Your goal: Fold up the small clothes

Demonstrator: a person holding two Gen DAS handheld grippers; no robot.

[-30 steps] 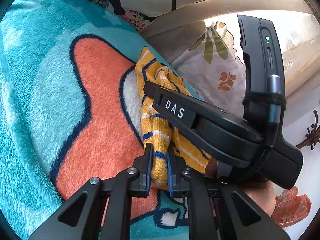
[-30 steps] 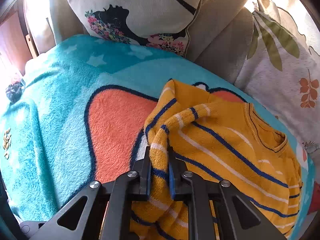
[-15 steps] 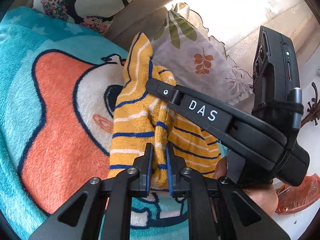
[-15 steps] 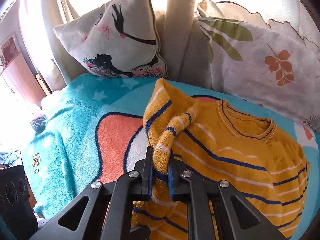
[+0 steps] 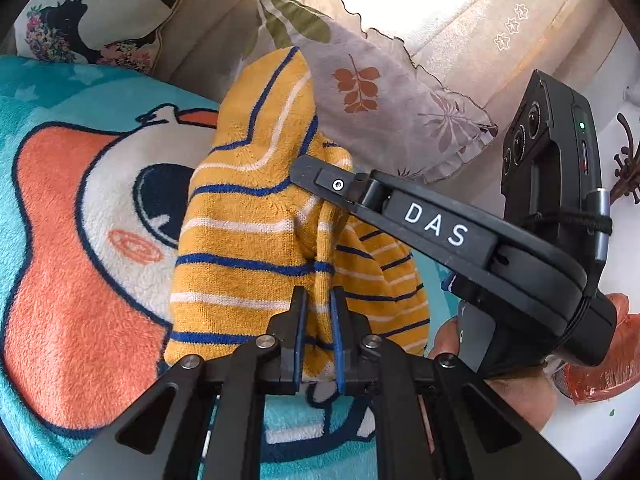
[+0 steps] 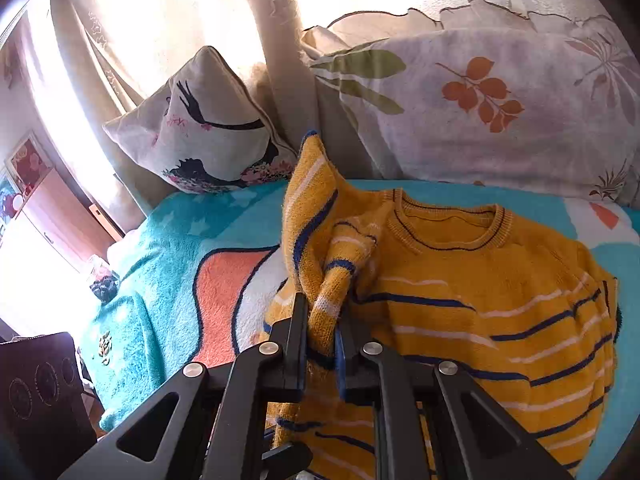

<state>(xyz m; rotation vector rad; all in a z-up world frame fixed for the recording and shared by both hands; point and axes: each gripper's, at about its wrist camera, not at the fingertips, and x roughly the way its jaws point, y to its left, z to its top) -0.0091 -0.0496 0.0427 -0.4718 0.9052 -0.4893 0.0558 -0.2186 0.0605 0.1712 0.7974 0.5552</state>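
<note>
A small yellow sweater (image 6: 480, 280) with blue and white stripes lies on a teal blanket (image 6: 168, 264), its neckline toward the pillows. My right gripper (image 6: 322, 312) is shut on a bunched fold of its left side, lifted above the body. In the left wrist view, my left gripper (image 5: 318, 312) is shut on another raised part of the same sweater (image 5: 248, 232). The right gripper's black body (image 5: 460, 240), marked DAS, reaches across from the right, with a hand (image 5: 516, 396) under it.
Two pillows lean against the back: a leaf-print one (image 6: 480, 112) and one with a dark figure print (image 6: 204, 136). Curtains hang behind. The blanket carries an orange and white cartoon print (image 5: 80, 280). A dark box (image 6: 40, 392) stands at lower left.
Both grippers have moved to the right and slightly up with the sweater's side, rolling as they went. The lifted fold now hangs over the sweater's body, and the pillows are closer in view.
</note>
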